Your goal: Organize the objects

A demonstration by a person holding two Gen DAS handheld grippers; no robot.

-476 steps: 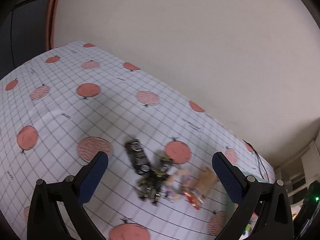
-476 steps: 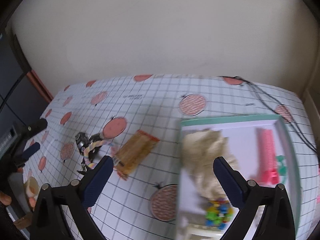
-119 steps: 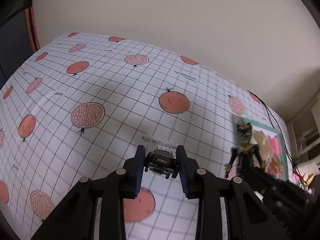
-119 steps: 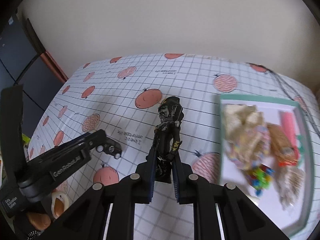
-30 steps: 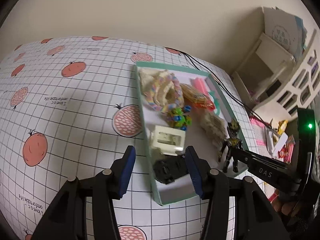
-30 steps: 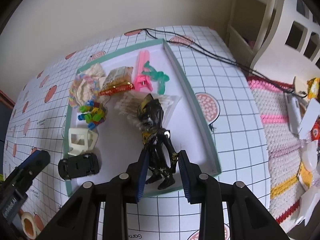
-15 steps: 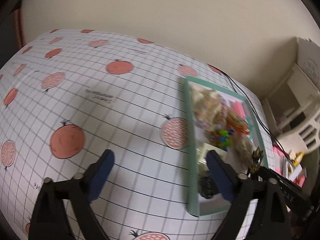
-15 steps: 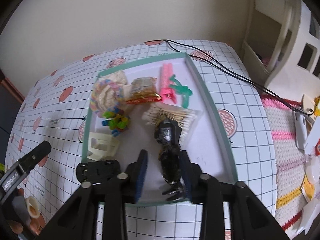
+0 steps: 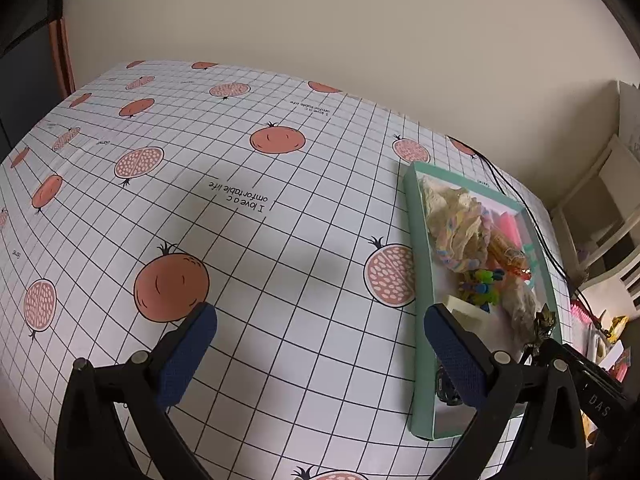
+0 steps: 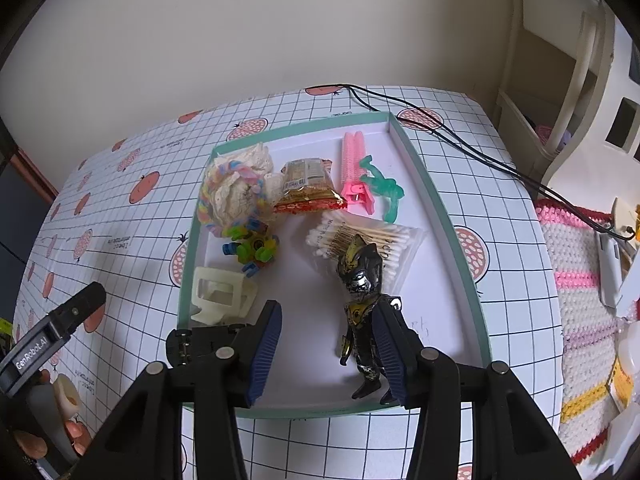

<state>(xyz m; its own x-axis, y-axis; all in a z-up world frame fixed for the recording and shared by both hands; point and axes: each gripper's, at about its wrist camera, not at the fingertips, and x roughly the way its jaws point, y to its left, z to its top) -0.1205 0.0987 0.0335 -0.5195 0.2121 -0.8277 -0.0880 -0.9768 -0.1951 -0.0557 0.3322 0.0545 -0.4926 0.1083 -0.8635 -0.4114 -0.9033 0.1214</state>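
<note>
A green-rimmed tray [image 10: 450, 220] holds a cream lace cloth with a pastel rope ring [image 10: 234, 192], a snack packet [image 10: 306, 186], a pink clip [image 10: 354, 172], cotton swabs [image 10: 368, 240], a green-blue toy [image 10: 252, 248] and a cream claw clip [image 10: 220, 294]. The black-and-gold figure [image 10: 362, 304] lies on the tray floor against the right finger of my right gripper [image 10: 328, 354], which is open. A black toy car [image 10: 200, 344] sits at the tray's near left corner, half hidden. My left gripper [image 9: 320, 344] hovers open over the tablecloth, left of the tray [image 9: 416, 240].
The pomegranate-print cloth [image 9: 240, 200] covers the table. Black cables [image 10: 440, 128] run past the tray's far right corner. A crocheted mat [image 10: 580, 280] and a white shelf [image 10: 560, 80] lie to the right. A hand [image 10: 52, 420] holds the left gripper.
My left gripper let go of the car in the tray, pulled back left and opened wide. My right gripper lowered the figure into the tray and spread its fingers.
</note>
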